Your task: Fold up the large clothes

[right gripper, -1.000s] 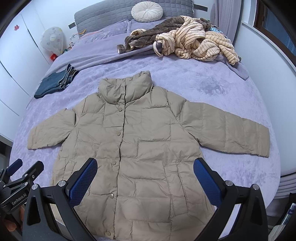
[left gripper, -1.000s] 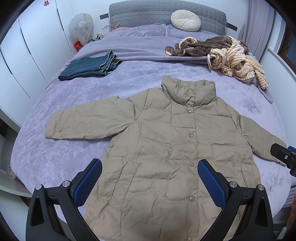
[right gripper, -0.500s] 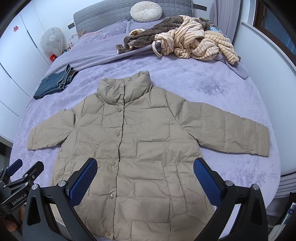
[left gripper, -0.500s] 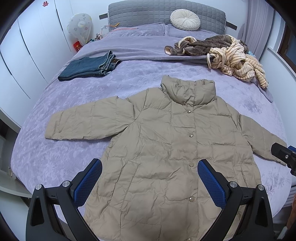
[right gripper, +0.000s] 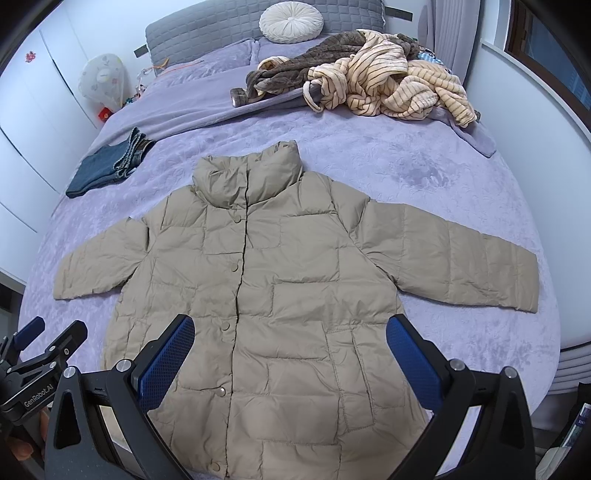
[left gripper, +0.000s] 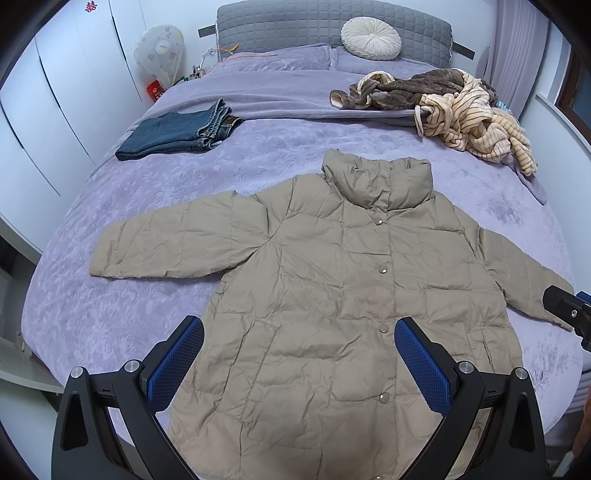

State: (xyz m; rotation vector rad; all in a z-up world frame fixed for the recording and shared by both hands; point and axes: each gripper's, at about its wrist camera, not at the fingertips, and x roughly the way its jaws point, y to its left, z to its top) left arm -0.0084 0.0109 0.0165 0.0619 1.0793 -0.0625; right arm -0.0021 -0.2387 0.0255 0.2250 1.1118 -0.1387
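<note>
The left gripper (left gripper: 299,365) hung over the hem of the jacket with its two blue-padded fingers spread wide, holding nothing. The right gripper (right gripper: 290,363) was the same: fingers apart, empty, above the lower front panel. Each tool showed at the edge of the other's view.

One beige quilted puffer jacket (left gripper: 354,295) lay flat and face up on the lavender plush bedspread (left gripper: 122,306), snapped shut down the front, collar toward the headboard, both sleeves stretched out to the sides. Five snap buttons could be counted along its placket in the left wrist view.

Farther up the bed, on the left, sat one folded pair of dark blue denim jeans (left gripper: 177,131), well apart from the jacket. On the right lay a loose heap of two garments: a brown fleece piece (right gripper: 295,70) tangled with a cream striped fleece piece (right gripper: 391,85).

At the head, one round white pleated cushion (left gripper: 370,38) leaned against the grey quilted headboard (left gripper: 295,22). No containers showed.
</note>
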